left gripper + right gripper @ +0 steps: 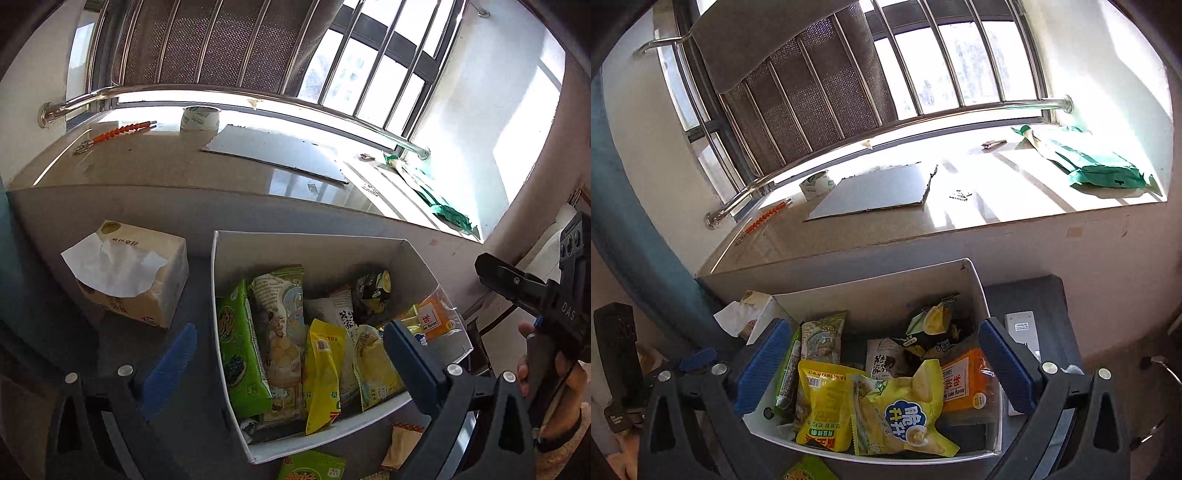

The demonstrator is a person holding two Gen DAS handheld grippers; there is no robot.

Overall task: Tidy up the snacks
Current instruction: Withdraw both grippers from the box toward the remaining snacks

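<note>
A white open-topped box stands on a dark grey surface under a window sill, holding several snack packs. Among them are a green pack, a yellow pack, a yellow-green puffed pack and an orange cake pack. One green packet lies outside the box at its near edge, and a tan packet lies beside it. My left gripper hovers open above the box, holding nothing. My right gripper is also open and holds nothing.
A tissue pack stands left of the box. On the sill lie a cardboard sheet, a tape roll and a green bag. A white remote lies right of the box. A hand grips the other tool's handle.
</note>
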